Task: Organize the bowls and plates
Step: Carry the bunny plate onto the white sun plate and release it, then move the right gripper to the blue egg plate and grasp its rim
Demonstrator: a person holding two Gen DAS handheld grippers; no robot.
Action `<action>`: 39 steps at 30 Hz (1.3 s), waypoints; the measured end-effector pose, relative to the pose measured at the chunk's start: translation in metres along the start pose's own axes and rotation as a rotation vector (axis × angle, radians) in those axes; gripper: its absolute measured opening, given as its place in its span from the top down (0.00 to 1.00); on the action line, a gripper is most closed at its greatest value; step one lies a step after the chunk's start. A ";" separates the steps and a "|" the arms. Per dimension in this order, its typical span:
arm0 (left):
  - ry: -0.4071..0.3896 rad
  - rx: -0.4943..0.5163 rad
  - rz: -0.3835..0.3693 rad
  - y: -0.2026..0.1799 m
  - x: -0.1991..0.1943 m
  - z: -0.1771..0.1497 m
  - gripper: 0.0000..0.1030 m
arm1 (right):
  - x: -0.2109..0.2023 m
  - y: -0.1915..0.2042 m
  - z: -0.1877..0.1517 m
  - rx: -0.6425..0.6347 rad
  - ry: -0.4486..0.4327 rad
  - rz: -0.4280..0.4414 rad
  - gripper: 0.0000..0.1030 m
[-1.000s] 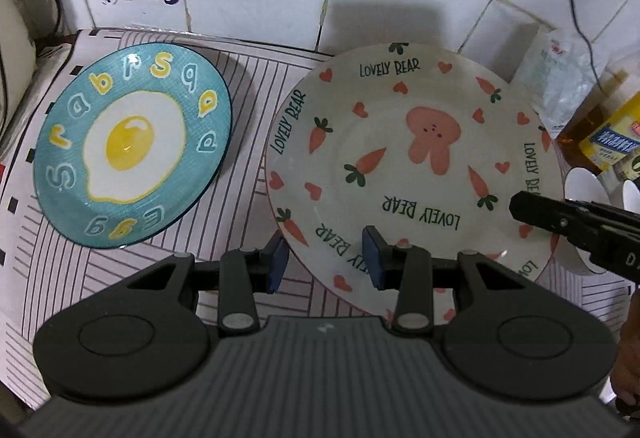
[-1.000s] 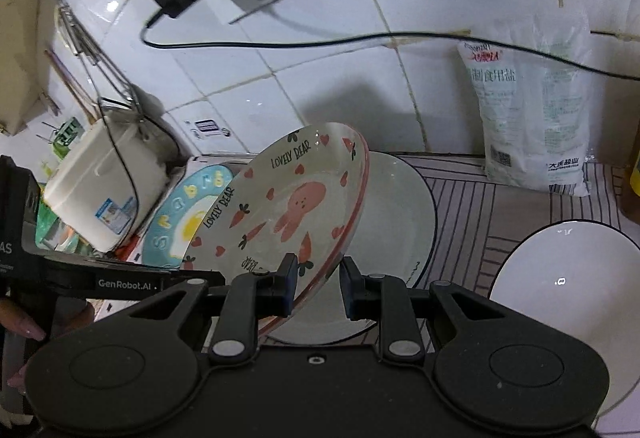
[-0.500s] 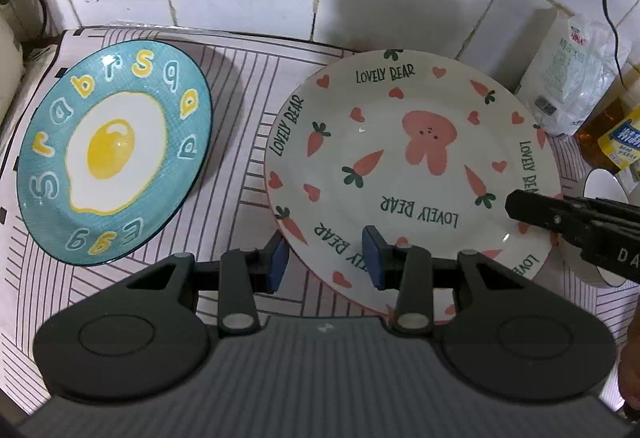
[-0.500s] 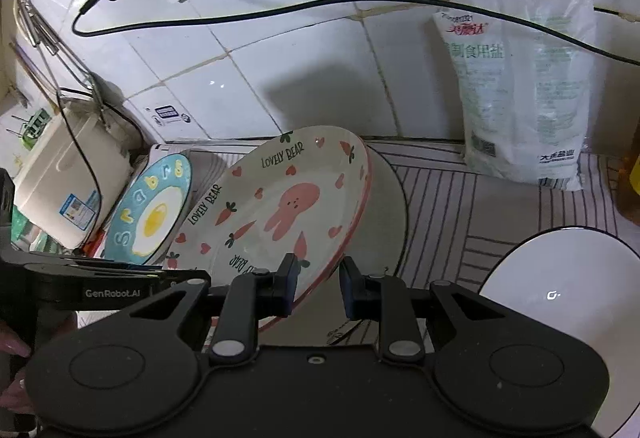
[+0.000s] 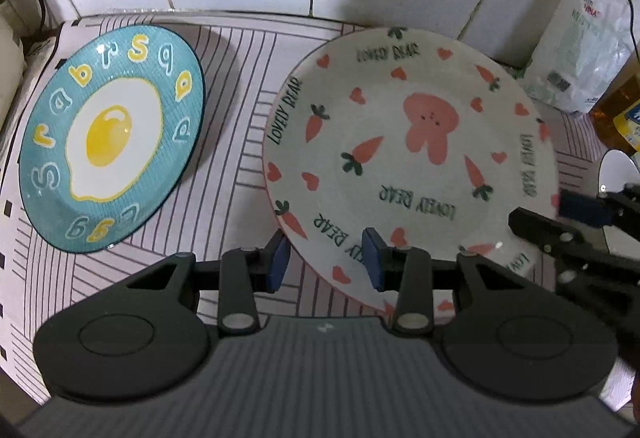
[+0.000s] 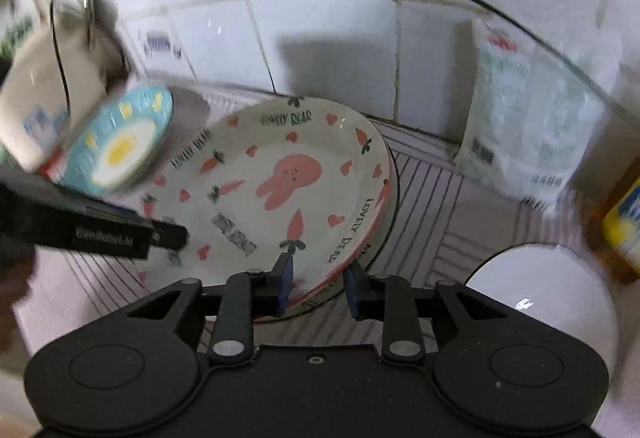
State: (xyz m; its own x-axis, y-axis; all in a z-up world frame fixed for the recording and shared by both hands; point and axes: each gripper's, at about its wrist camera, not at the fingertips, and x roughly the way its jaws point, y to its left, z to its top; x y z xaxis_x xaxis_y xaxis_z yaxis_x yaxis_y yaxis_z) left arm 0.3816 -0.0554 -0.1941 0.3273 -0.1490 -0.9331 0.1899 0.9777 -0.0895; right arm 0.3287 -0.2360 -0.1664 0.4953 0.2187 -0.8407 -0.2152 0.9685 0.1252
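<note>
Rabbit plate point(image 6: 280, 190): a second ago tilted steeply, one edge raised off the dark-rimmed plate point(image 6: 394, 194) beneath. Now lowered, lying nearly flat on it. Right gripper point(image 6: 316, 280) has widened; its fingers straddle the near rim with a gap on the right side, apparently released. Left gripper point(image 5: 326, 264) spread open as before, near rim between its fingers, no contact evident. Judgement: stacking step essentially done.

Materials: rabbit plate is glazed ceramic, round, shallow, cream with carrots and hearts. Egg plate point(image 5: 110, 138) teal, finely textured, apart to the left. Surface point(image 5: 240, 126) covered by a striped mat.
</note>
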 end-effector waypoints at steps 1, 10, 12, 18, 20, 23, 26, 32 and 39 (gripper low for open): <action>0.010 -0.013 -0.010 0.000 0.000 0.000 0.65 | 0.000 0.010 0.000 -0.061 0.006 -0.059 0.63; -0.023 -0.040 0.014 0.000 -0.026 -0.009 0.65 | 0.002 0.064 -0.010 -0.286 -0.020 -0.130 0.71; -0.035 -0.026 0.032 0.002 -0.038 -0.013 0.65 | -0.005 0.061 -0.011 -0.225 -0.029 -0.080 0.71; -0.092 -0.026 0.041 0.013 -0.076 -0.027 0.65 | -0.041 0.061 -0.019 -0.142 -0.109 0.036 0.66; -0.117 -0.031 0.047 0.017 -0.091 -0.033 0.65 | -0.053 0.059 -0.019 -0.105 -0.139 0.084 0.65; -0.144 -0.040 0.069 0.022 -0.110 -0.042 0.65 | -0.067 0.062 -0.019 -0.087 -0.179 0.135 0.62; -0.170 -0.051 0.086 0.029 -0.127 -0.051 0.65 | -0.083 0.068 -0.018 -0.100 -0.221 0.174 0.58; -0.209 -0.076 0.113 0.048 -0.153 -0.066 0.62 | -0.105 0.085 -0.013 -0.138 -0.288 0.253 0.47; -0.231 -0.101 0.151 0.074 -0.170 -0.079 0.55 | -0.106 0.110 -0.006 -0.190 -0.299 0.287 0.34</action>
State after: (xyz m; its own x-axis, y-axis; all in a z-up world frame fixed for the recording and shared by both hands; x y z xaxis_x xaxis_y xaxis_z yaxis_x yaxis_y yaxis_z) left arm 0.2669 0.0536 -0.0696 0.5488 -0.0196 -0.8358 0.0341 0.9994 -0.0010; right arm 0.2477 -0.1529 -0.0668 0.6082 0.5272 -0.5934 -0.5164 0.8306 0.2086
